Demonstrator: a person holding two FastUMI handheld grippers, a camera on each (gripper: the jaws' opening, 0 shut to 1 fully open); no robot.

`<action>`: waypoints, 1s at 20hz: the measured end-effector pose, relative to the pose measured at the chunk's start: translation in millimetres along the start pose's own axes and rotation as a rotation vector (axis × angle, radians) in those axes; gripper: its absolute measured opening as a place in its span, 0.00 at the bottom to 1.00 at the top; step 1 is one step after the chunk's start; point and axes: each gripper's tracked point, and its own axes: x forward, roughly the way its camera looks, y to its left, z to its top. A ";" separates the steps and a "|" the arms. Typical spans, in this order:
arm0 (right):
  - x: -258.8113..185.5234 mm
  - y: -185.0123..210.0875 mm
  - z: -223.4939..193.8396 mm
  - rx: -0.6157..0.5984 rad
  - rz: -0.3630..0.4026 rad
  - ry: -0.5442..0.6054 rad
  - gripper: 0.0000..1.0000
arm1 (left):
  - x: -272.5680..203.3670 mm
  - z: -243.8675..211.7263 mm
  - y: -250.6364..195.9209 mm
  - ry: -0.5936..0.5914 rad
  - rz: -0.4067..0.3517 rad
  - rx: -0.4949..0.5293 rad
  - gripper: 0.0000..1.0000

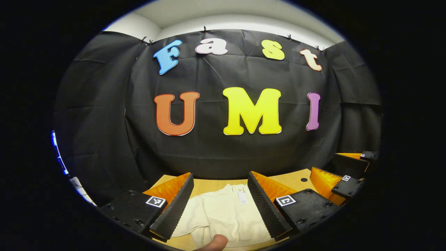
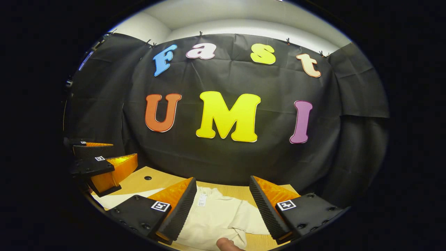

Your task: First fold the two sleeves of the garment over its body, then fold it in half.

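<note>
The black cloth wall takes up most of both views, from 9 o'clock across to 3 o'clock, with a pale ceiling strip at 12 o'clock. Below it, at 6 o'clock, runs the light wooden table, with a small dark hole near its far edge at about 4 o'clock in the left gripper view.

The cream garment lies flat on the table at 6 o'clock in both views, its collar pointing toward the wall and a small white tag showing at the neck. In the right gripper view a sleeve spreads toward 5 o'clock.

The left gripper hangs above the garment with its jaws spread wide, holding nothing. The right gripper is likewise spread apart over the cloth, empty.

A fingertip pokes in at the bottom edge, 6 o'clock.
</note>
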 end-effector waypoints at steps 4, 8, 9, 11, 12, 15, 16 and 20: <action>2.5 -30.1 -13.8 0.033 -0.056 0.032 0.95 | -2.6 -0.7 -5.8 0.003 -0.001 0.004 0.99; 6.8 -109.0 -55.7 0.052 -0.196 0.091 0.95 | -9.5 -2.1 -22.4 0.005 -0.006 0.014 1.00; 5.4 -132.3 -70.4 0.064 -0.235 0.114 0.95 | -11.4 -3.0 -30.5 0.006 -0.012 0.021 0.99; 3.8 -173.3 -97.9 0.101 -0.295 0.157 0.95 | -14.9 -3.8 -45.2 0.005 -0.032 0.031 1.00; 1.8 -196.1 -113.5 0.112 -0.335 0.183 0.95 | -16.7 -2.6 -53.6 0.004 -0.043 0.034 0.98; -11.1 -272.1 -174.9 0.126 -0.459 0.287 0.95 | -22.3 0.6 -71.5 -0.013 -0.047 0.049 1.00; -16.3 -298.1 -198.1 0.130 -0.496 0.330 0.95 | -24.7 -1.3 -80.7 -0.008 -0.040 0.063 0.98; -23.0 -359.5 -269.1 0.160 -0.579 0.467 0.95 | -27.5 1.7 -93.9 -0.013 0.001 0.127 0.99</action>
